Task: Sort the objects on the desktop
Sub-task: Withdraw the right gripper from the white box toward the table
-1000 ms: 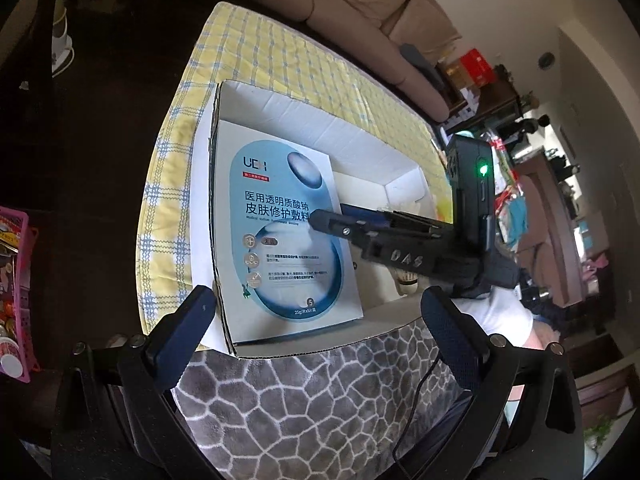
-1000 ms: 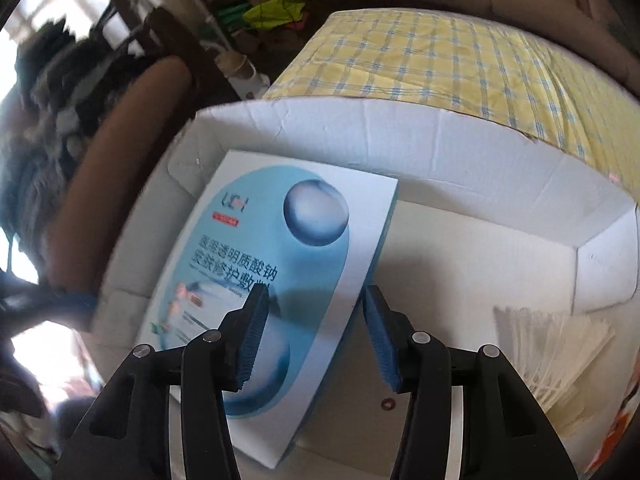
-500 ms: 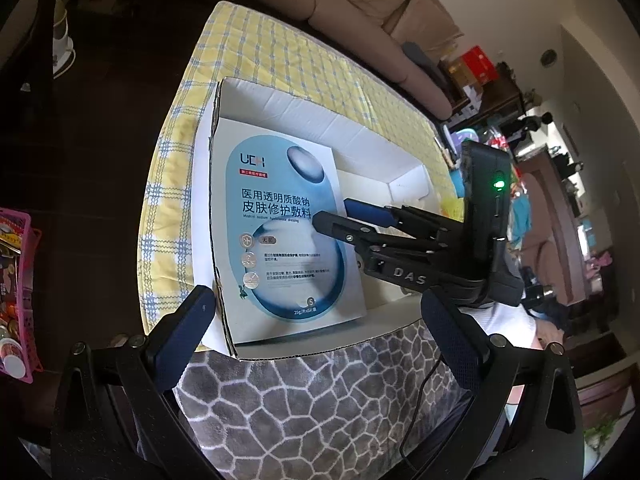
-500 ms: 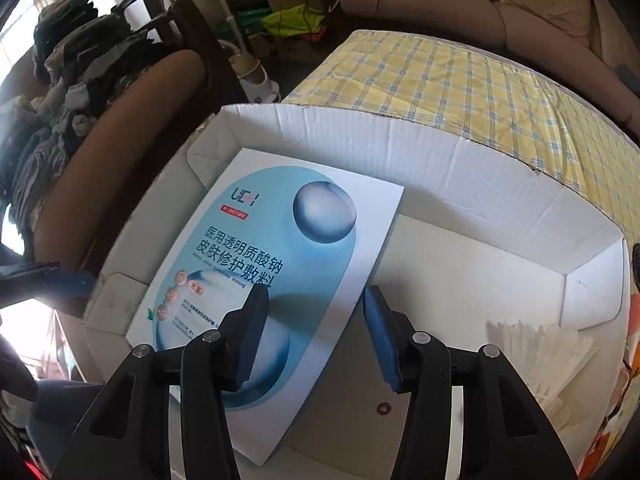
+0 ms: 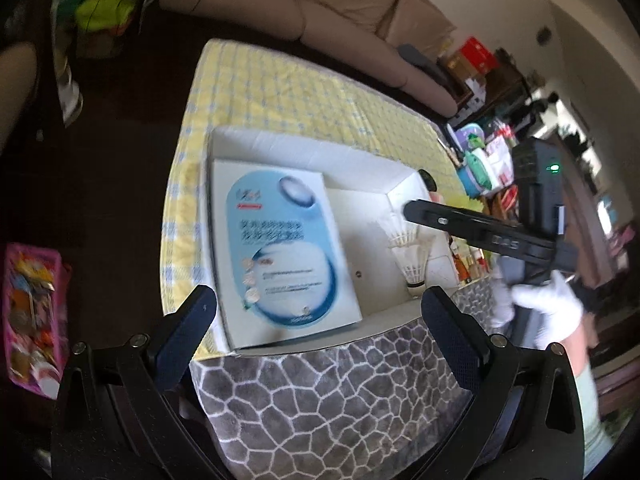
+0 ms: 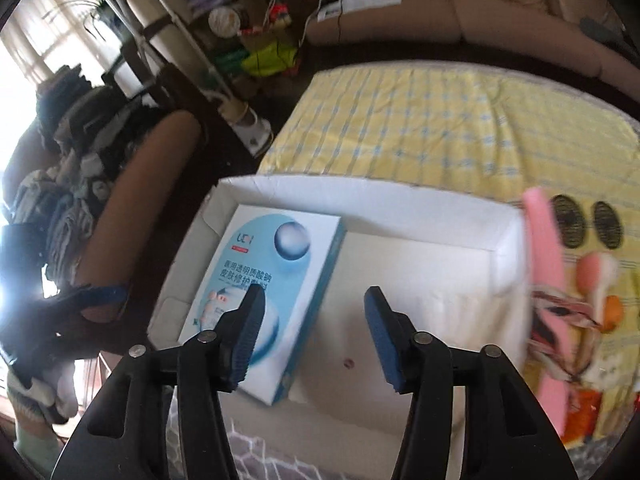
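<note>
Currently your left gripper (image 5: 318,316) wide and empty, right gripper (image 6: 314,330) wide above the white carton (image 6: 400,216), blue-and-white box (image 5: 276,248) along its left wall, shuttlecocks (image 5: 412,256) in its near-right corner.

Matt white cardboard box (image 5: 308,152) on checked yellow cloth (image 5: 280,92); inside, glossy printed paper carton (image 5: 280,248) and feathered shuttlecocks (image 5: 412,256). Plush grey pebble-patterned fabric (image 5: 328,396) below. Black plastic gripper fingers (image 6: 250,332) with dark blue textured pads.
</note>
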{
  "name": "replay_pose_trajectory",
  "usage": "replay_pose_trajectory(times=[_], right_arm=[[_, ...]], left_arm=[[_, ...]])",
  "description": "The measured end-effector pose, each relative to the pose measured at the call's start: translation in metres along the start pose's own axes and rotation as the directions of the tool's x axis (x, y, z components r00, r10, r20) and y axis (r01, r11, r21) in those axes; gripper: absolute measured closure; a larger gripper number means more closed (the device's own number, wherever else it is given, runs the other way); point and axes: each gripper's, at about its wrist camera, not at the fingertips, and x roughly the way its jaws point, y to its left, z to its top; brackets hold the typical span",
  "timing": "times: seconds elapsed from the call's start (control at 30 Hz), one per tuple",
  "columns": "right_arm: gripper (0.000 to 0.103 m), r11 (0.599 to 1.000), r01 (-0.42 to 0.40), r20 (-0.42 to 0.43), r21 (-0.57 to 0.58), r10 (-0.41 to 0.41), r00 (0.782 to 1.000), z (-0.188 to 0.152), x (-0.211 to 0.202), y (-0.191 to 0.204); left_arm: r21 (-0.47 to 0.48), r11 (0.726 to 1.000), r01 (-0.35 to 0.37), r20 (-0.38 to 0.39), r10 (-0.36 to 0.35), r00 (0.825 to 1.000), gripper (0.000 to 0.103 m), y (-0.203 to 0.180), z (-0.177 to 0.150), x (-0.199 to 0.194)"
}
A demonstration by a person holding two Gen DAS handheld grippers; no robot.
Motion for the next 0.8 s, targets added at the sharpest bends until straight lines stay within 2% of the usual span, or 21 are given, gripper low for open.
replay_pose_trajectory(times=[0.13, 0.23, 0.37, 0.57, 0.8], right_arm=[[0.038, 1.000, 0.026, 0.051, -0.008, -0.025, 0.998, -0.019, -0.040, -0.010], [0.031, 0.999, 0.032, 0.075, 0.007, -0.032, 0.997, -0.036, -0.062, -0.022], [0.030, 0.997, 0.076, 0.092, 0.023, -0.078, 0.993, -0.060, -0.087, -0.050], [0.029, 0.981, 0.107, 0.138, 0.162, -0.130, 0.982, -0.095, -0.128, -0.117], [0.029, 0.938, 0.174, 0.181, 0.299, -0.234, 0.955, -0.134, -0.173, -0.192]], left_arm=[[0.095, 0.995, -0.015, 0.008, 0.014, 1.000, 0.000, -0.040, 0.005, 0.005], [0.133, 0.991, 0.018, -0.011, -0.017, 1.000, 0.000, -0.069, 0.005, 0.021], [0.178, 0.983, 0.046, -0.048, -0.038, 0.998, 0.000, -0.107, 0.003, 0.049], [0.235, 0.969, 0.079, -0.084, -0.060, 0.995, 0.000, -0.158, -0.004, 0.083], [0.248, 0.962, 0.111, -0.112, -0.086, 0.990, 0.000, -0.203, -0.007, 0.126]])
